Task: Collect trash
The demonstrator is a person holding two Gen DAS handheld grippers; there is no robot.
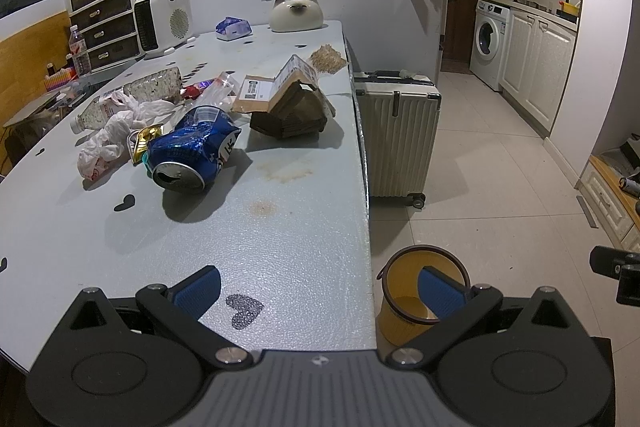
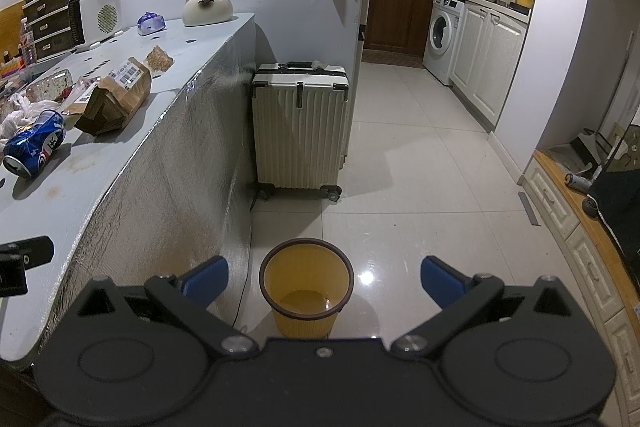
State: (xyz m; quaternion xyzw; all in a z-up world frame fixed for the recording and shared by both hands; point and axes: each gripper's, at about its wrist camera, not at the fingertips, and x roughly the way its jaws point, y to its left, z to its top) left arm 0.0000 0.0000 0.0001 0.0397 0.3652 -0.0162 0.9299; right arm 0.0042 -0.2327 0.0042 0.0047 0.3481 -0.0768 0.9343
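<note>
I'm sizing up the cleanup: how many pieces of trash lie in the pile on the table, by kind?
Crushed blue can: 1
Plastic bottles: 2
White plastic bags: 1 clump
Gold wrapper: 1
Cardboard packages: 1
Clear plastic cup: 1
Total: 7, nothing yet in the yellow bin.

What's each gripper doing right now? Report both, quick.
Left gripper: open, holding nothing, above the table edge.
Right gripper: open, holding nothing, above the yellow bin.
</note>
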